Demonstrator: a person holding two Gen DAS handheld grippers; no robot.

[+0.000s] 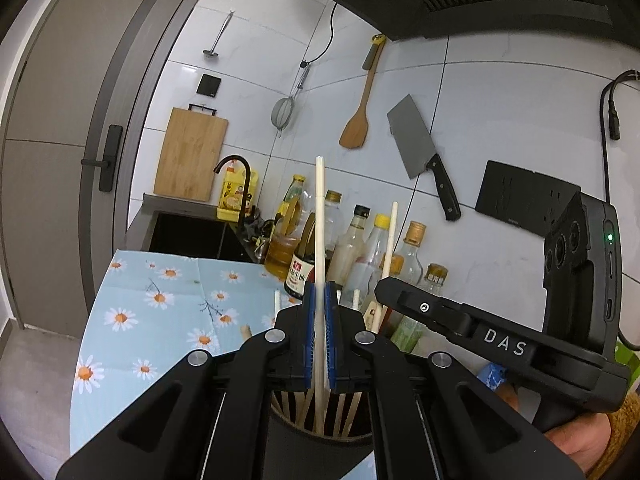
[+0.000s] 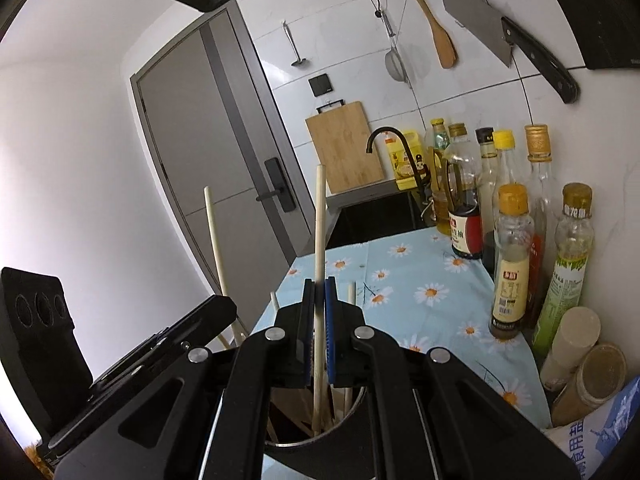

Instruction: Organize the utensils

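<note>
From the left wrist view, the left gripper (image 1: 319,336) has its jaws drawn narrow around a pale cream chopstick (image 1: 319,216), which stands nearly upright between the blue pads (image 1: 307,332). The lower end of the stick reaches down into the dark cylindrical utensil holder (image 1: 320,444) just below the jaws, where several wooden chopsticks (image 1: 344,412) already lean against the inner wall. The holder sits on the counter with the blue daisy-print cloth (image 1: 160,312). The right gripper's black body crosses the right side of this view, with a second pale stick (image 1: 390,240) rising beside it. Behind stand a row of glass oil and sauce bottles (image 1: 360,248), and a steel cleaver (image 1: 420,148) hangs on the tiled wall.

From the right wrist view, the right gripper (image 2: 319,328) also has its jaws narrowed on a long pale wooden chopstick (image 2: 319,220), upright, its lower end inside the same dark holder's rim (image 2: 360,404). The other chopstick (image 2: 214,236) shows to the left, above the left gripper's body.

The two grippers are crowded over one small opening, so they could knock together, tilting a stick so that it catches the rim or levers against the sticks already inside. Releasing while a tip rests on the rim would probably let the chopstick tip out onto the cloth. A sideways push on a long stick might also rock the holder toward the nearby bottles (image 2: 512,256).
</note>
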